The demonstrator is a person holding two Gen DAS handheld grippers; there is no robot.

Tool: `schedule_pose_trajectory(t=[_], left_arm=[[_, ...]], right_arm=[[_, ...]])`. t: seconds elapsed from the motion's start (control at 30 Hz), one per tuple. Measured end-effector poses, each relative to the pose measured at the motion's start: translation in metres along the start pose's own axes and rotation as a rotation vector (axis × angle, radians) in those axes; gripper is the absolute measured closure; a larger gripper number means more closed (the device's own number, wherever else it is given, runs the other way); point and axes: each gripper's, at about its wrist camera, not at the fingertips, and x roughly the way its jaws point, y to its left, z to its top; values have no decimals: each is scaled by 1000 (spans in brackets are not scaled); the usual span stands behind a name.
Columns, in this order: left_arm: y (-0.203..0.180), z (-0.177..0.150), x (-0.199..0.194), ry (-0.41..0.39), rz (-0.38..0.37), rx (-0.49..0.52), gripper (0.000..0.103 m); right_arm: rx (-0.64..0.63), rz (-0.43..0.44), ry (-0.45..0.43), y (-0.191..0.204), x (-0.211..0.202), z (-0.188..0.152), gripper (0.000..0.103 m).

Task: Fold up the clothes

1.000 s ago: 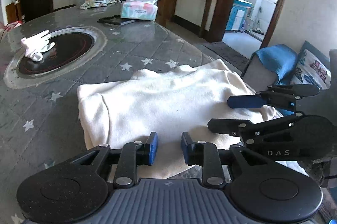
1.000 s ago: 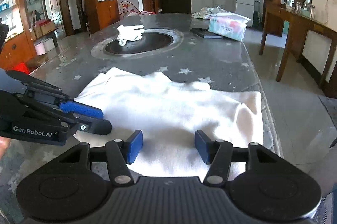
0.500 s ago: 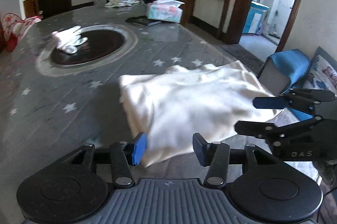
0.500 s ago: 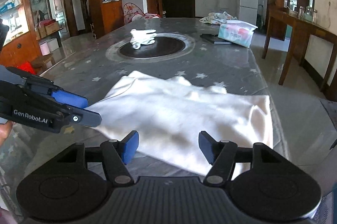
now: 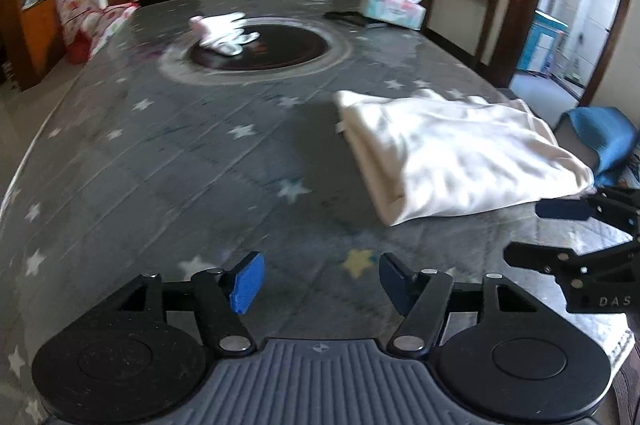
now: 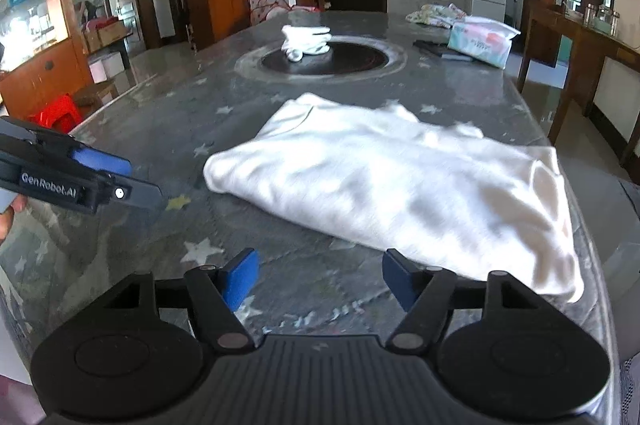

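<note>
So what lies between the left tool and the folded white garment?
Only bare star-patterned tabletop, as the left wrist view shows. The left tool is opening with nothing between its fingers, apart from the white garment.

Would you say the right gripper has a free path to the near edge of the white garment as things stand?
Probably yes: the right gripper, jaws opening and empty, faces the white garment with only bare table between; the left gripper sits off to the side.

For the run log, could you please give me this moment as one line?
garment: folded, flat on table | left claw: opening, nothing between | right claw: opening, nothing between | both clear of garment
</note>
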Motion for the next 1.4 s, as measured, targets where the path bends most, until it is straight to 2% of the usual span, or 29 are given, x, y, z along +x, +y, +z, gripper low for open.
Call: schedule_pose_trajectory(t=[0.23, 0.6, 0.77, 1.03, 1.4], left_arm=[[30, -10, 4, -8, 62, -72, 32], [53, -12, 9, -62, 144, -102, 20], [58, -13, 14, -81, 179, -99, 12], [72, -8, 21, -98, 219, -129, 4], [91, -6, 26, -118, 246, -142, 0]], right_arm=[[-29, -7, -7, 15, 12, -1, 28], [-13, -37, -42, 26, 29, 7, 12], [8, -46, -45, 30, 39, 12, 0], [61, -73, -50, 30, 56, 27, 0], [108, -174, -51, 41, 76, 40, 0]])
